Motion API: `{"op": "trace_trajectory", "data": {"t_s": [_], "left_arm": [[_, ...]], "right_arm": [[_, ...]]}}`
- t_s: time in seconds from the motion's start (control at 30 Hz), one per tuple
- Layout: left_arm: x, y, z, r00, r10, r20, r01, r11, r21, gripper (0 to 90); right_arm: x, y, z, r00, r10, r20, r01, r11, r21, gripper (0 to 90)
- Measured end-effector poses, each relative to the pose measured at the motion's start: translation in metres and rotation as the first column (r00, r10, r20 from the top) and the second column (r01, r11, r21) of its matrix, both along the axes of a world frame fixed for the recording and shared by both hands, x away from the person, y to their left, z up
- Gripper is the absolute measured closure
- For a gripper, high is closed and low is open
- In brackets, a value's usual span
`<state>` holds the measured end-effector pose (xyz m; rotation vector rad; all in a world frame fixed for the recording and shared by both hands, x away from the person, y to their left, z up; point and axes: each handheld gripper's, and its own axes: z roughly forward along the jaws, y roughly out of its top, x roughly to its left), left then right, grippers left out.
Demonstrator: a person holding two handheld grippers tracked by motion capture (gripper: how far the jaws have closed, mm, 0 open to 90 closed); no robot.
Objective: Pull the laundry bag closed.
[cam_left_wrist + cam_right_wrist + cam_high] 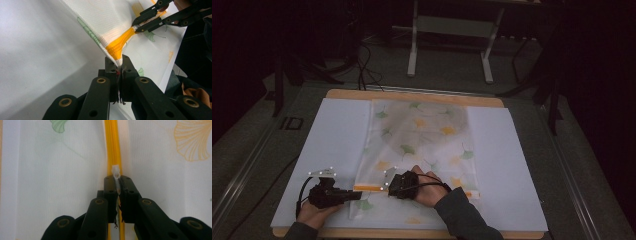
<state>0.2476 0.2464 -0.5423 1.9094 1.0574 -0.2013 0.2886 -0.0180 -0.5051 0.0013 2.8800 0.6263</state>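
White table sheet (pixel 332 135): unzipping pouch (pixel 419 135); left gripper (pixel 119 65) pinching near-left corner, right gripper (pixel 117 178) pinching zipper pull (pixel 115 171); next, dragging right.

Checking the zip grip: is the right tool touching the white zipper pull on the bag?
Touching. The right gripper view shows the right tool with its jaws shut on the white zipper pull over the orange zipper.

Your bench (pixel 412 95) is a light wooden board, its bare edge showing along the far side and along the near side by your sleeves. A large white sheet (pixel 332 145) covers almost all of it, lying flat. On that sheet, near the middle, lies a white mesh zip bag printed with green and orange ginkgo leaves (pixel 422 135), an orange zipper band (pixel 369 188) crossing its near end.
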Motion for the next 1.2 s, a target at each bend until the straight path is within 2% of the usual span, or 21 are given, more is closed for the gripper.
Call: {"op": "trace_trajectory", "data": {"t_s": [0.27, 0.63, 1.2], "left_arm": [[0.0, -0.001, 0.0, 1.0, 0.001, 0.0, -0.001, 1.0, 0.002, 87.4], [0.0, 0.0, 0.0, 1.0, -0.002, 0.001, 0.002, 1.0, 0.0, 87.5], [0.0, -0.001, 0.0, 1.0, -0.004, 0.003, 0.004, 1.0, 0.005, 87.4]], "right_arm": [[-0.001, -0.005, 0.0, 1.0, -0.002, 0.0, 0.002, 1.0, 0.008, 84.7], [-0.005, -0.011, 0.002, 0.9999, -0.003, 0.014, 0.003, 1.0, -0.006, 84.7], [-0.007, -0.019, 0.007, 0.9999, -0.01, 0.009, 0.01, 1.0, -0.006, 84.8]]}}
